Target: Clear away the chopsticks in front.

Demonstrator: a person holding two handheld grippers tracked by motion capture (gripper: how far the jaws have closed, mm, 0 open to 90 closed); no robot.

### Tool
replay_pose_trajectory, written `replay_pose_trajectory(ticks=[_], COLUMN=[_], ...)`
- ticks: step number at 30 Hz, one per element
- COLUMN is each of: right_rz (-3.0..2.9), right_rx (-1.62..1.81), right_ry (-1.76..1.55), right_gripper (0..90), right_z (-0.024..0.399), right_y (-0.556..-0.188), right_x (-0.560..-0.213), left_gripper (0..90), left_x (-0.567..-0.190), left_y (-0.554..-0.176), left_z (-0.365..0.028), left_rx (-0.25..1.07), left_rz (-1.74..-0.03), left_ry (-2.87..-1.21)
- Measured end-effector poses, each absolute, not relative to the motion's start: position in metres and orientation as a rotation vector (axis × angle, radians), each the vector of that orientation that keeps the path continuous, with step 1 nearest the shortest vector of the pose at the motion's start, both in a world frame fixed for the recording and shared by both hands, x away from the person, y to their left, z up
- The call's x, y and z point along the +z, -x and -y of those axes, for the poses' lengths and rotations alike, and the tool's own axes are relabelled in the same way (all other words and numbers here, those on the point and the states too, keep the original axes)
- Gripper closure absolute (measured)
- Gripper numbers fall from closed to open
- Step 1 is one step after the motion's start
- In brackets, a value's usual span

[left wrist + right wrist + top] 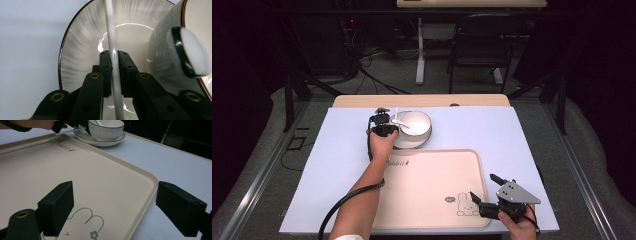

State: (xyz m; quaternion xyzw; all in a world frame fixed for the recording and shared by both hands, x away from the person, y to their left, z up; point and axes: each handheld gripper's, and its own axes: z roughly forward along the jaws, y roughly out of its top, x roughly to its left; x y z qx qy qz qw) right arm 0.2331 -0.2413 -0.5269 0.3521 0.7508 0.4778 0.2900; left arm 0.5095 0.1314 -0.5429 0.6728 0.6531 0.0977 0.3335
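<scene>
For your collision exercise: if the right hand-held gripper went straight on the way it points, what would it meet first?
Probably nothing at first: the right hand-held gripper, jaws open, points low across the bare tray. Farther along stand the saucer and bowl, though depth is unclear.

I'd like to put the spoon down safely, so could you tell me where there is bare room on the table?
The beige tray is bare apart from its printed rabbit. The white mat right of the bowl is bare too. It is crowded around the bowl, where the left gripper clamps the spoon.
</scene>
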Motion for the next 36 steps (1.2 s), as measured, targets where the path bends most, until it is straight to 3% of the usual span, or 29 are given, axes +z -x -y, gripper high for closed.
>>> replay_pose_trajectory(ticks=[36], right_rz=[-2.007], right_rx=[1.277], right_ry=[-0.94], right_gripper=[14.5], right_z=[0.24], right_y=[-0.234], right_x=[-0.527], left_gripper=[84.3], left_x=[-0.525], left_y=[-0.488], left_z=[-0.164], left_rx=[0.263], left_rz=[-1.753], left_ry=[-1.645])
